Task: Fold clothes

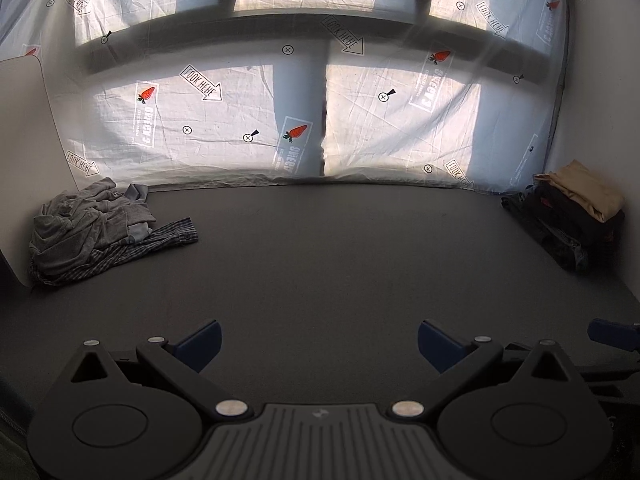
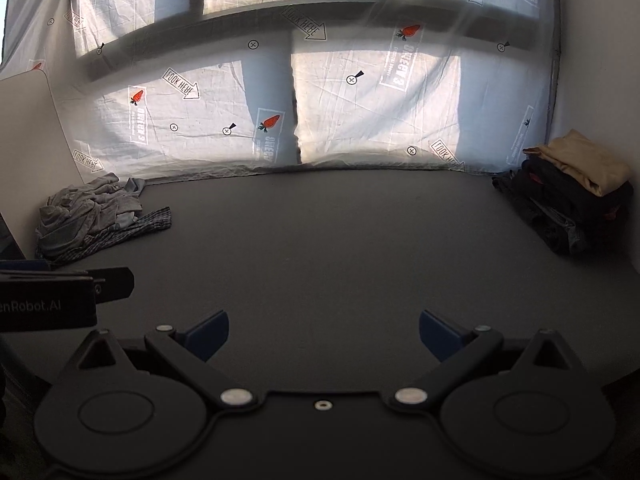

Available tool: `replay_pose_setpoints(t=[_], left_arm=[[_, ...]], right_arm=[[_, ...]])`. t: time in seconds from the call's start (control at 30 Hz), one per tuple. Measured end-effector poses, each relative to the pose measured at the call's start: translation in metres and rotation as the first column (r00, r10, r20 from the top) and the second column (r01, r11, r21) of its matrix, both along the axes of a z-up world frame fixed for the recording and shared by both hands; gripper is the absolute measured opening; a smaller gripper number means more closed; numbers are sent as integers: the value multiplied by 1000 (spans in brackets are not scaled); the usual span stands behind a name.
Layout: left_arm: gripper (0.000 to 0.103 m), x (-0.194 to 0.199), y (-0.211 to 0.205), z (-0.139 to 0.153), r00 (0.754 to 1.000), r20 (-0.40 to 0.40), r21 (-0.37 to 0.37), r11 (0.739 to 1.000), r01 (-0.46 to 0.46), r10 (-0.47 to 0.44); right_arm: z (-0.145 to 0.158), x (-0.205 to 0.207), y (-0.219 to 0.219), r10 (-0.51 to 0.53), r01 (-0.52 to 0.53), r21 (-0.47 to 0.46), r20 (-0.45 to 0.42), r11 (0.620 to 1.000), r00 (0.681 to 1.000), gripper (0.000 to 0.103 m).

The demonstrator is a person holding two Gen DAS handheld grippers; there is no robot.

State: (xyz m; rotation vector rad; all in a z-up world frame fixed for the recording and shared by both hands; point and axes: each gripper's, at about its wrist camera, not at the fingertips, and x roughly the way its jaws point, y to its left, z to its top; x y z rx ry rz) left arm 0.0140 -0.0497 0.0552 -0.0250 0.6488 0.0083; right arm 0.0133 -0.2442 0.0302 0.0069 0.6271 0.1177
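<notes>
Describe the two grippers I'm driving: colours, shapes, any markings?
Both match: the left gripper and right gripper have black linkage arms with silver round pivot pins, two round black housings, and blue finger pads. The left's body shows a grey ribbed plate. White lettering ending "enRobot.AI" marks the left gripper's side in the right wrist view.

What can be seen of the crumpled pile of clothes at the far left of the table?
The crumpled pile of grey clothes lies unfolded at the far left corner of the dark grey table, against the white side panel and near the printed backdrop sheet. A soft grey knit garment is bunched on top; a dark checked garment spreads flat beneath it, jutting toward the table's middle. No claw touches it.
</notes>
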Motion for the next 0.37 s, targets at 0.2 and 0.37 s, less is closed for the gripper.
replay_pose_setpoints(t=[0.2, 0.37], left_arm=[[103, -11, 9, -6, 1000, -18, -49, 999, -11, 10], [103, -15, 11, -4, 1000, -5, -42, 999, -12, 11]], right_arm=[[3, -13, 5, 12, -12, -22, 8, 1000, 1000, 103], [4, -16, 6, 7, -6, -23, 13, 1000, 1000, 103]])
